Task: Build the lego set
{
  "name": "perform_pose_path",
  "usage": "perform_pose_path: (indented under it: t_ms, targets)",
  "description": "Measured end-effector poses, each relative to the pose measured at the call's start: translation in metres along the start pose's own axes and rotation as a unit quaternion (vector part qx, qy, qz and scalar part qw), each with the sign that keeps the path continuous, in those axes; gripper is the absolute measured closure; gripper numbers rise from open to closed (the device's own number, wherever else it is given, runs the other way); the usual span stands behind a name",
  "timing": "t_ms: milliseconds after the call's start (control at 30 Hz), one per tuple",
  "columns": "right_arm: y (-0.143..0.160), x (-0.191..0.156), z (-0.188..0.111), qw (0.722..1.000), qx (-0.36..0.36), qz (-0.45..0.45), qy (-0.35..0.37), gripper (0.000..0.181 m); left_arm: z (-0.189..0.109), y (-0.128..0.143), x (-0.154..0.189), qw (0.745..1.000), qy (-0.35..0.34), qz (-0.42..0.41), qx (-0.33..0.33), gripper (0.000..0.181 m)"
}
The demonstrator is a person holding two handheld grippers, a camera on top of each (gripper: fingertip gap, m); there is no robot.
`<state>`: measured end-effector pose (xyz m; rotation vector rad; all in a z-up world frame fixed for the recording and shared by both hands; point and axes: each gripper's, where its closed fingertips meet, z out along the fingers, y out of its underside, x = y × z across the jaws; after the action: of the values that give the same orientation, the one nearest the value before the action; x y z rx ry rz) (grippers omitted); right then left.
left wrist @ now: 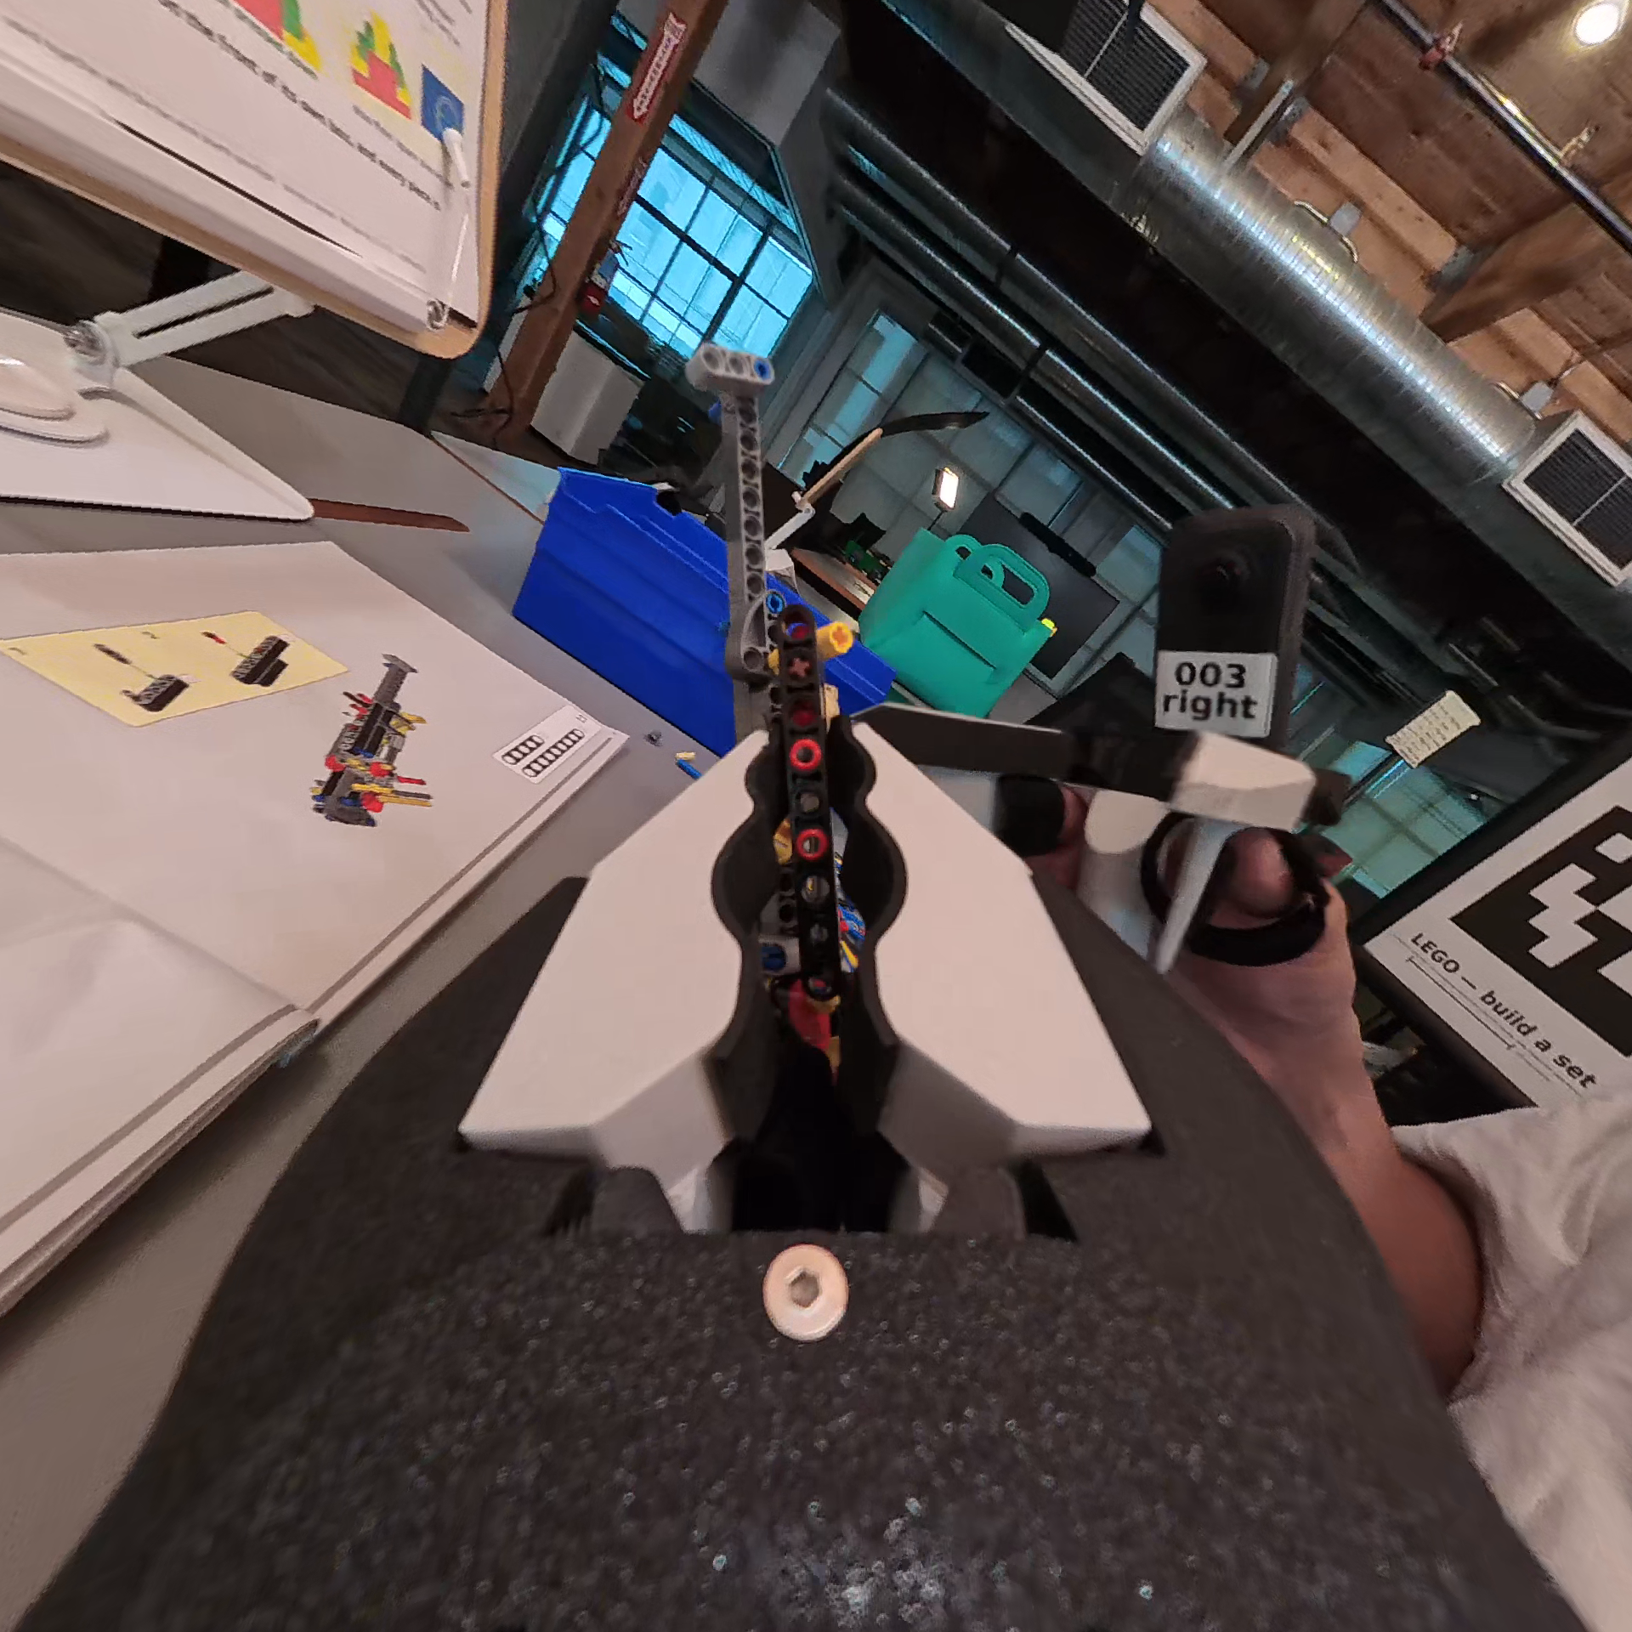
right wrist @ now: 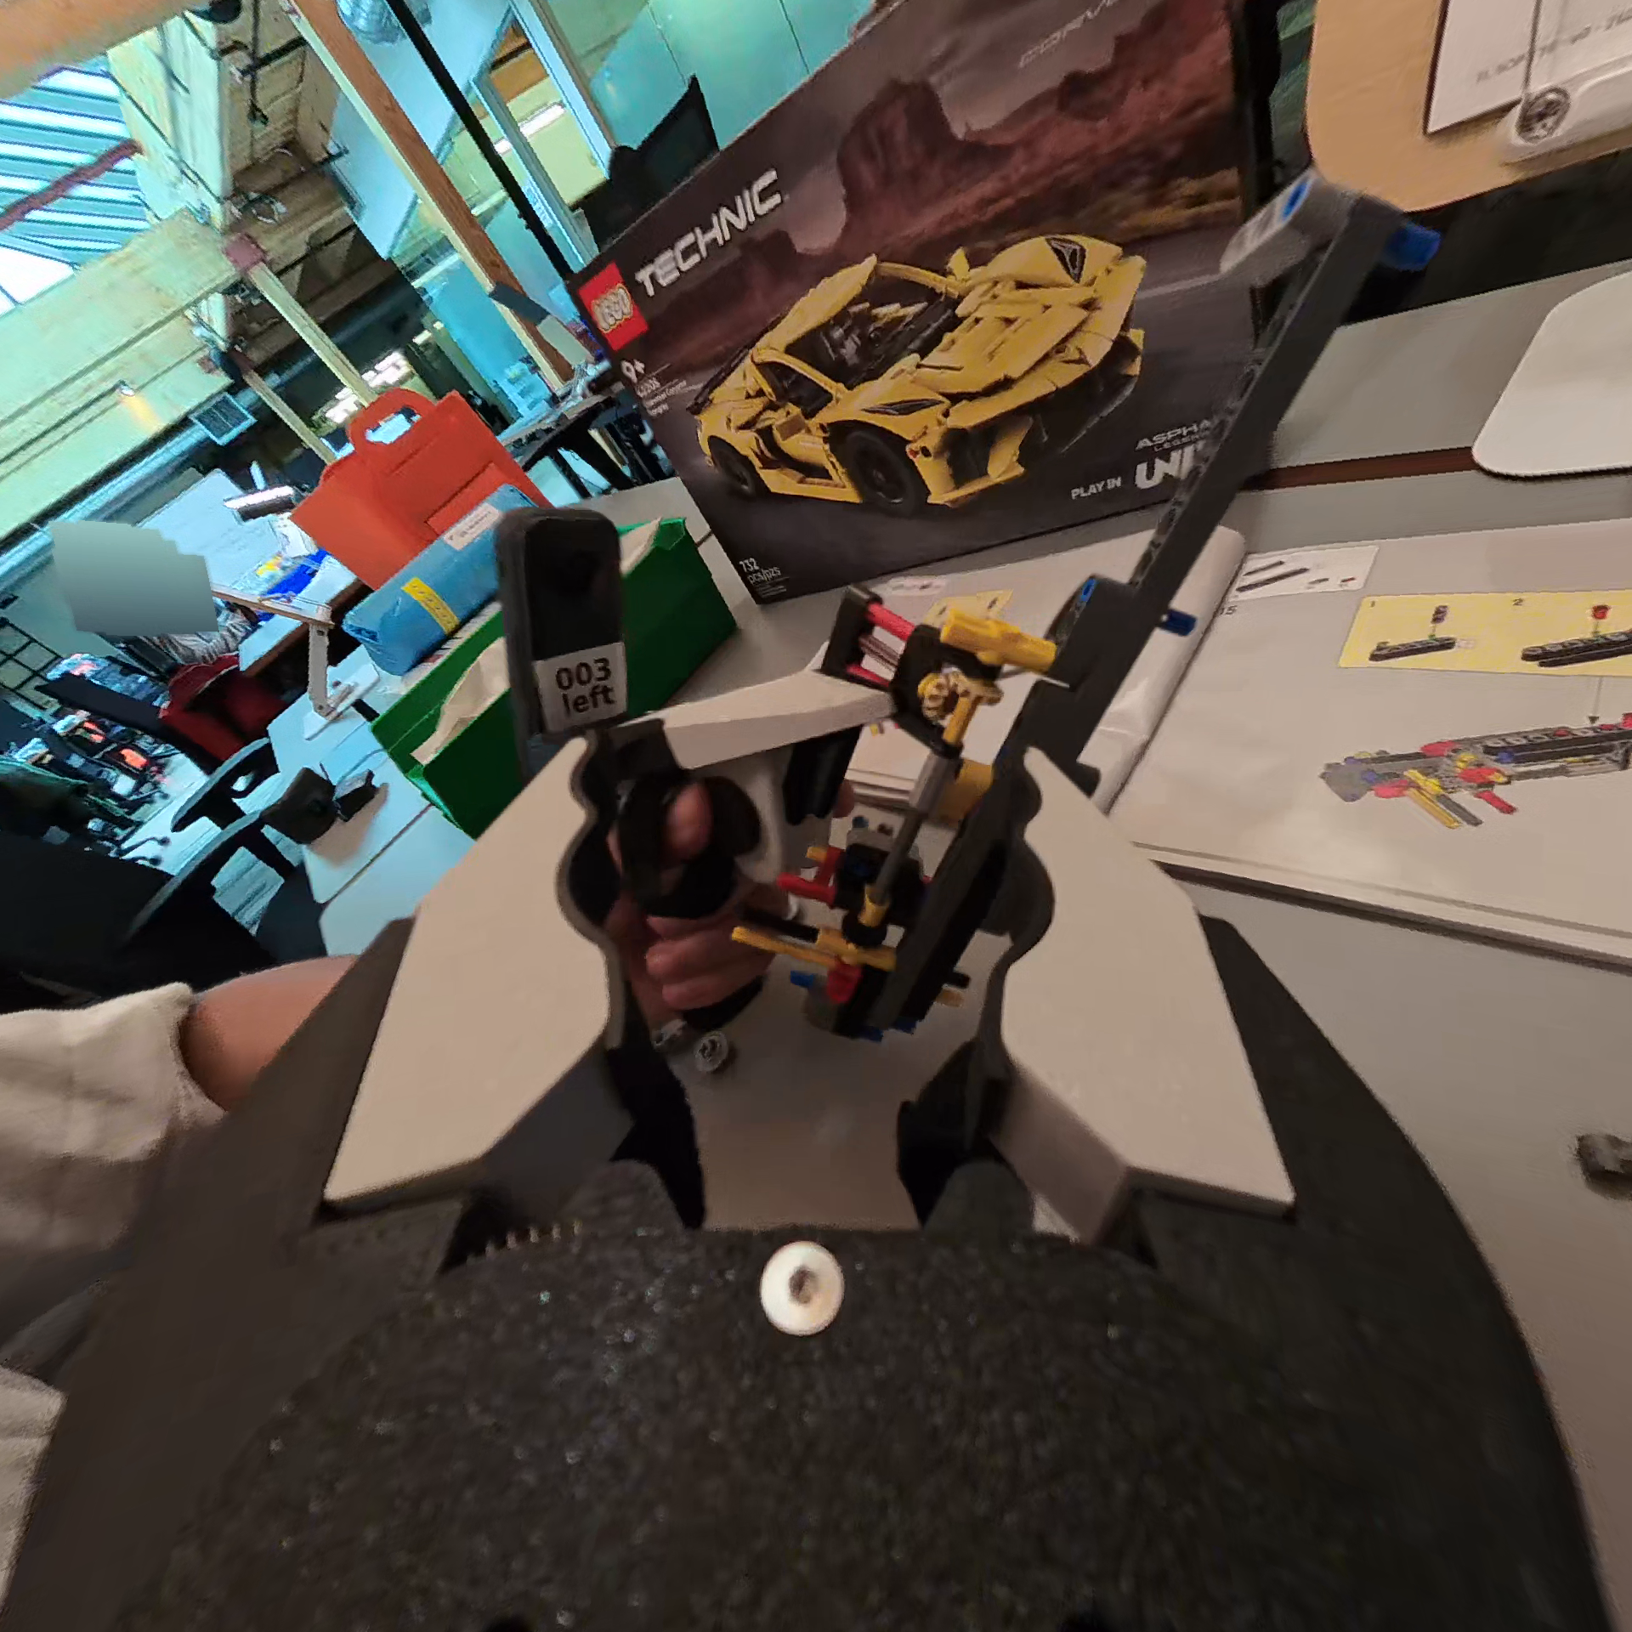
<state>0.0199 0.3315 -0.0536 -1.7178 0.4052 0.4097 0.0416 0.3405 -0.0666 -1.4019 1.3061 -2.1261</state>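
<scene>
The part-built Lego assembly [left wrist: 808, 795] is a black beam with red pins, with yellow, blue and red parts behind it. A long grey beam [left wrist: 746, 494] rises from it. My left gripper [left wrist: 808, 751] is shut on the black beam and holds the assembly above the table. In the right wrist view the assembly [right wrist: 883, 883] sits between the wide-apart fingers of my right gripper [right wrist: 821, 777], which is open. Its long dark beam [right wrist: 1236, 424] leans close along my right finger. The left gripper [right wrist: 883, 680] shows there gripping the assembly's upper end. The right gripper [left wrist: 870, 717] reaches in beside the assembly.
The open instruction booklet [left wrist: 265, 795] lies on the grey table [right wrist: 1413, 1060], also in the right wrist view [right wrist: 1413, 706]. The Lego box [right wrist: 927, 353] stands behind. A blue bin [left wrist: 636, 600], a green bin [right wrist: 574, 706] and small loose pieces [right wrist: 1603, 1170] are nearby. My left and right fingertips are right by each other.
</scene>
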Motion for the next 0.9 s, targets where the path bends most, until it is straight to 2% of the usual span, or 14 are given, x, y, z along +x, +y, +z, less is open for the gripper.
perform_pose_path:
  t_ms: [233,333,433,533,700,900]
  targets:
    - [-0.004,-0.004,0.009,0.999,0.004,0.046,-0.017,0.094,0.008,0.008,0.021,0.995,-0.013,0.101,-0.015,0.175]
    - [-0.007,-0.002,0.007,0.998,0.009,0.058,-0.019,0.108,0.006,0.005,0.022,0.986,-0.051,0.159,-0.012,0.175]
    - [-0.006,0.004,0.010,0.997,0.019,0.079,-0.006,0.118,0.005,0.005,0.021,0.963,-0.117,0.242,-0.013,0.175]
    - [-0.002,0.003,0.015,0.996,0.024,0.089,-0.006,0.129,0.005,0.002,0.025,0.947,-0.148,0.284,-0.003,0.175]
    - [-0.005,0.003,0.015,0.993,0.058,0.099,0.000,0.130,0.005,0.001,0.025,0.939,-0.169,0.299,-0.003,0.175]
    - [-0.004,0.000,0.016,0.993,0.047,0.105,-0.013,0.130,0.004,0.000,0.025,0.927,-0.187,0.324,-0.003,0.175]
